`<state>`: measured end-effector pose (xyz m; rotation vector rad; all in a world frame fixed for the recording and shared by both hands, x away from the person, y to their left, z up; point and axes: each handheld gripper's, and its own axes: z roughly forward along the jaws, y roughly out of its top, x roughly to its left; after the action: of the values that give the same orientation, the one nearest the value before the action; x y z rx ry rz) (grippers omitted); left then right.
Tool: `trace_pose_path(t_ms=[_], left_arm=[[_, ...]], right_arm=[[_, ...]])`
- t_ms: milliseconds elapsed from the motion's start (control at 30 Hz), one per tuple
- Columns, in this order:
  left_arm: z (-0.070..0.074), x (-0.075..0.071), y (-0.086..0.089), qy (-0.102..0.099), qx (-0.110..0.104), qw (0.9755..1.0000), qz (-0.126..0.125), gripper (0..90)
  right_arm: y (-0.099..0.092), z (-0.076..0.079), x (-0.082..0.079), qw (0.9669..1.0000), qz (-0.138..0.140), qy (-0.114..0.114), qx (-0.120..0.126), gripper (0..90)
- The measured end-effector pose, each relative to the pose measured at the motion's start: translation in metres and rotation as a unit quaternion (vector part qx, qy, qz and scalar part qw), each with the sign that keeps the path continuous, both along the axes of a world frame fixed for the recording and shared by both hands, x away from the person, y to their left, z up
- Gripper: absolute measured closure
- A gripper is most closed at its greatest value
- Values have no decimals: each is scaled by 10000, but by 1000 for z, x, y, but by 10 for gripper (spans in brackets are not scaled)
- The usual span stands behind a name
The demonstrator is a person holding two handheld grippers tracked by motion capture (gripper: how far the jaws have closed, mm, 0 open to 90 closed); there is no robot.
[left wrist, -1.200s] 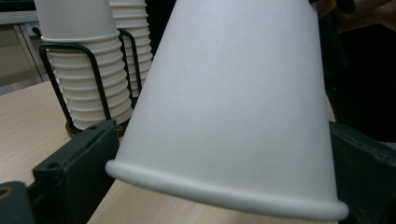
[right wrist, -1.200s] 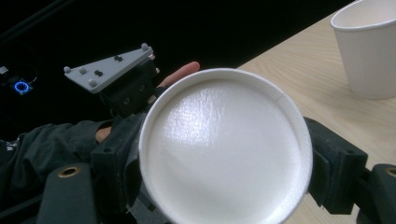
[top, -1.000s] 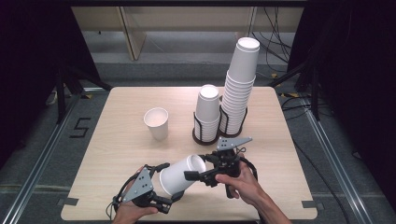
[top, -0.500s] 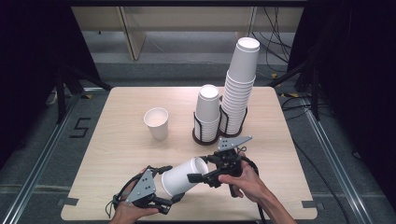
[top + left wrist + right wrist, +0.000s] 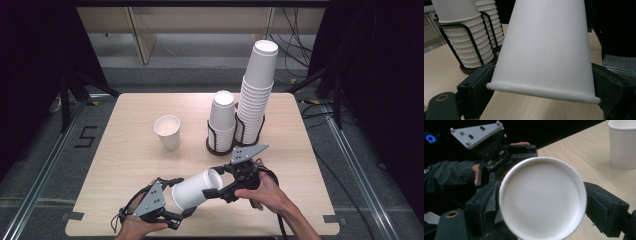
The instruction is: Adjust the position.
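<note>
In the high view, a white paper cup (image 5: 196, 191) lies on its side above the near edge of the table (image 5: 125, 150), spanning the two tools. The left gripper (image 5: 172, 212), at about seven o'clock from the table's middle, has its jaws around one end of the cup; the right gripper (image 5: 220, 186), at about five o'clock, grips the other end. The left jaws have just been closing with the cup between them, likely so that each hand can pull and part nested cups, though whether there is more than one cup cannot be told. At eleven o'clock from the held cup a single cup (image 5: 168, 132) stands upright, mouth up. At one o'clock, two wire holders (image 5: 220, 145) carry upside-down stacks: a short stack (image 5: 222, 120) and, just beside it, a tall stack (image 5: 257, 90).

In the left gripper view, the cup's rolled rim (image 5: 541, 91) runs across the lower picture, with a black jaw on each side of the wall. The jaws stand half closed and seem to press the cup's wall, a hold that suits a thin cup. The stacks in their holders (image 5: 466, 47) stand at ten o'clock.

In the right gripper view, the cup's round end (image 5: 542, 200) faces the camera between both jaws, which clamp its sides. Beyond it, at eleven o'clock, the left gripper's grey plate (image 5: 477, 133) shows; the upright cup (image 5: 622, 145) stands at two o'clock.
</note>
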<state>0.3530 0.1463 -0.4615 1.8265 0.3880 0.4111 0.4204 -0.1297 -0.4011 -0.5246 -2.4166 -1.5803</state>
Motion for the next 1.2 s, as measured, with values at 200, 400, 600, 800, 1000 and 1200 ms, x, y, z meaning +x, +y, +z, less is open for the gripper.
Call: trace_pose_path(t_ms=[200, 400, 600, 800, 1000, 1200], left_arm=[[0, 0, -1, 103, 82, 9999, -112, 120], [-1, 0, -4, 298, 323, 9988, -221, 122], [-2, 2, -6, 545, 604, 9964, -239, 122], [-3, 1, -8, 570, 855, 9944, -241, 122], [-3, 0, -9, 570, 971, 9932, -301, 122], [-3, -1, -10, 554, 1227, 9902, -371, 121]], right_arm=[[-1, 6, -1, 9985, 145, -415, -319, 172], [0, 11, -6, 9950, 216, -698, -688, 166], [5, 16, -14, 9854, 384, -1128, -1217, 168], [14, 12, -20, 9718, 548, -1515, -1722, 171], [21, 9, -25, 9591, 711, -1755, -2106, 171], [27, 5, -30, 9458, 862, -1920, -2473, 171]])
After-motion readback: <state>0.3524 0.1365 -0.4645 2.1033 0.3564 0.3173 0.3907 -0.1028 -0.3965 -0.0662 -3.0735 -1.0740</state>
